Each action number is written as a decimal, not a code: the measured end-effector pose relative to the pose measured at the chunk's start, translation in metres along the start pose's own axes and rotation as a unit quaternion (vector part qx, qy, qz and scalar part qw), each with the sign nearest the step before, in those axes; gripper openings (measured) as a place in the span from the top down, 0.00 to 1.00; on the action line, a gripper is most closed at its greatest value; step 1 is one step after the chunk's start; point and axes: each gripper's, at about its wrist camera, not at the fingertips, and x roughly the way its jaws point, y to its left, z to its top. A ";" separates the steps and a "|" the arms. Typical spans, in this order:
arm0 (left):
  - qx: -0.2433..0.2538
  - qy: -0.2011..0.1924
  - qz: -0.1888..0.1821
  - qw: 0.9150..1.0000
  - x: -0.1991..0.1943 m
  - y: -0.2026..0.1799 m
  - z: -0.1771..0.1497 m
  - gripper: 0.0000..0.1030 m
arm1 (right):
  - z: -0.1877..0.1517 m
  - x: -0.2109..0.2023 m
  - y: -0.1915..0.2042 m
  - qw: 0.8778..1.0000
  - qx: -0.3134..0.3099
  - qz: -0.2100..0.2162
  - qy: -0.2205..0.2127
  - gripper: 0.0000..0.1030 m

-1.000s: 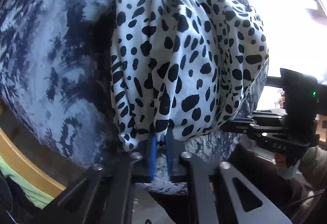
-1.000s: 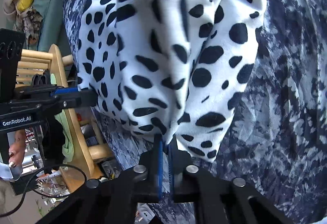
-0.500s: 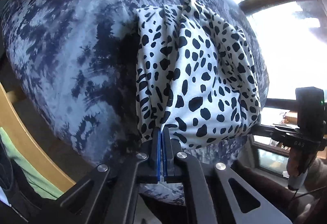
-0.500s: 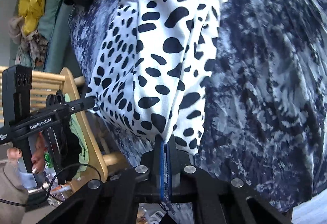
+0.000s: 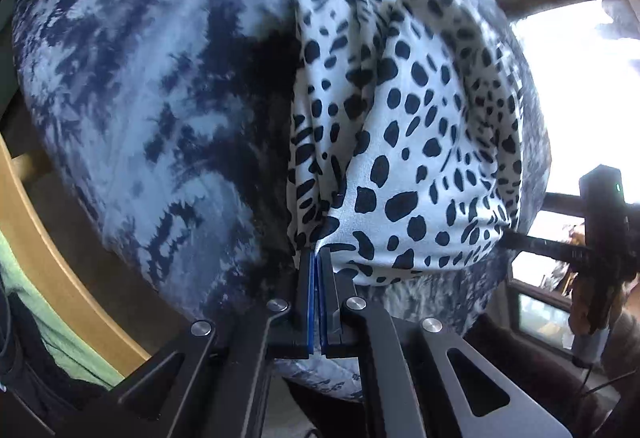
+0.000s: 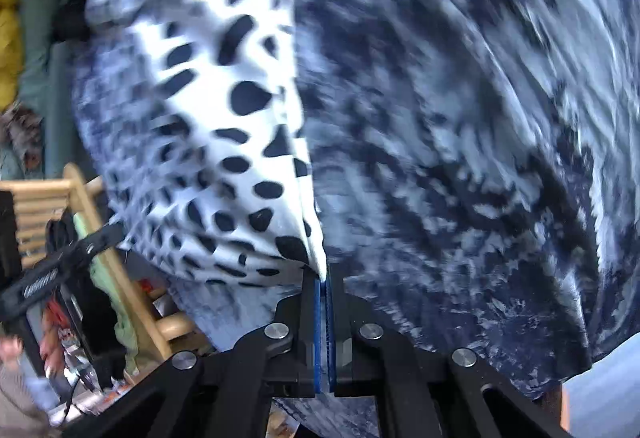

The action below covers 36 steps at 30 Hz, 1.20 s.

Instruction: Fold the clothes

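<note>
Both grippers are clamped on the same spotted garment (image 5: 404, 142), one at each near corner. The left gripper (image 5: 318, 258) has its blue-padded jaws pressed together with the garment's lower left corner pinched between them. The right gripper (image 6: 323, 278) is likewise closed on the lower right corner, with the white hem running straight into the pads.

The garment lies on the blue-and-white mottled bedspread (image 5: 152, 110). Its near edge is stretched between the two grippers, and the body runs away from both jaws toward the far side of the bed. So the long axis points forward, away from the person (roughly in line with each gripper's fingers). In the left wrist view the right gripper shows at the right edge of frame, level with the near hem. In the right wrist view the left gripper shows at the left edge, beside the wooden bed rail (image 6: 100, 238).

The far end looks bunched, with a few lengthwise pleats and a raised peak, not flat. The right wrist view is motion-blurred, so hem detail there is unclear.

Key relation: all the cloth is ahead of the jaws and none is behind. Neither hand is nearer, since both hold the same edge. My read is that the next move needs both corners carried forward together over the body toward the far hem, keeping the edge taut. If one hand leads, the fold will likely skew.
</note>
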 end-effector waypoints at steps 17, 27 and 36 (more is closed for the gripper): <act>0.077 -0.088 -0.018 0.993 -0.057 -0.076 0.119 0.59 | 0.103 -0.071 0.011 0.997 -0.052 0.023 -0.061 0.53; 0.093 -0.071 -0.030 0.993 -0.012 -0.125 0.167 0.59 | 0.171 -0.036 0.024 0.993 -0.052 0.095 -0.054 0.60; 0.060 -0.113 -0.012 0.992 -0.042 -0.103 0.152 0.98 | 0.159 -0.058 0.032 0.987 -0.063 0.116 -0.089 0.95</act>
